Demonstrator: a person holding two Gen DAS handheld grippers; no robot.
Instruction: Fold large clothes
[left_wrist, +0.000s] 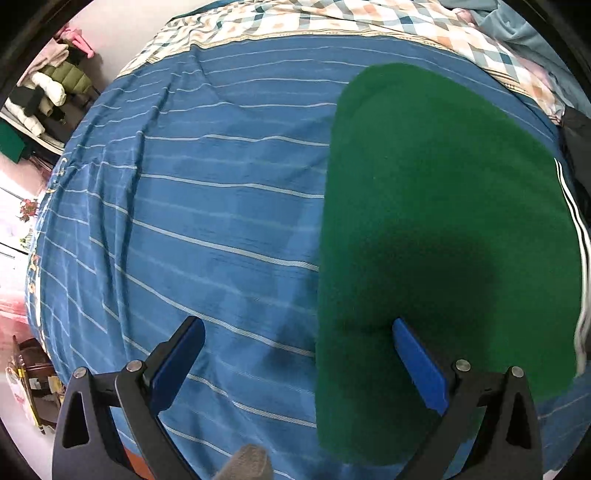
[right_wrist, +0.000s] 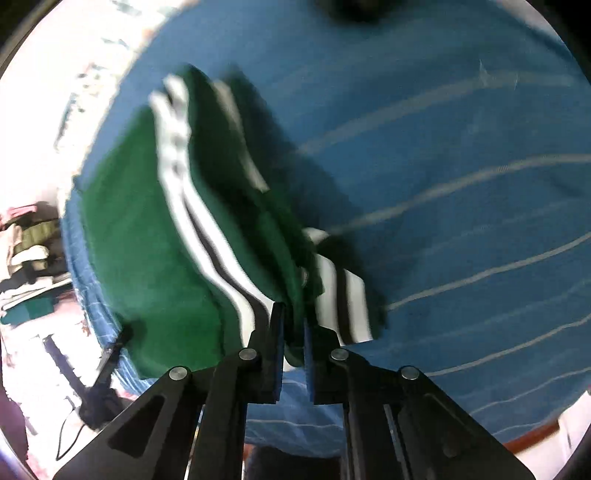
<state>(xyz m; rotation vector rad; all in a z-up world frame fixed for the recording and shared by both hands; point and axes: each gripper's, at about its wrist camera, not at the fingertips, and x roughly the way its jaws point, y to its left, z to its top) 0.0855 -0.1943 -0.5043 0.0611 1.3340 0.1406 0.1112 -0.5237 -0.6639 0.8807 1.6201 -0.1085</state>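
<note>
Overhead, two wrist views look down on a bed covered with a blue sheet with thin white stripes (left_wrist: 207, 206). A green fleece garment with black-and-white striped trim (left_wrist: 443, 229) lies on the sheet, toward three o'clock in the left view. The left gripper (left_wrist: 299, 354) hangs above it, jaws spread wide and empty. The right gripper (right_wrist: 293, 332) has its jaws clamped on a bunched edge of the garment beside the striped trim, at six o'clock in its blurred view.
</note>
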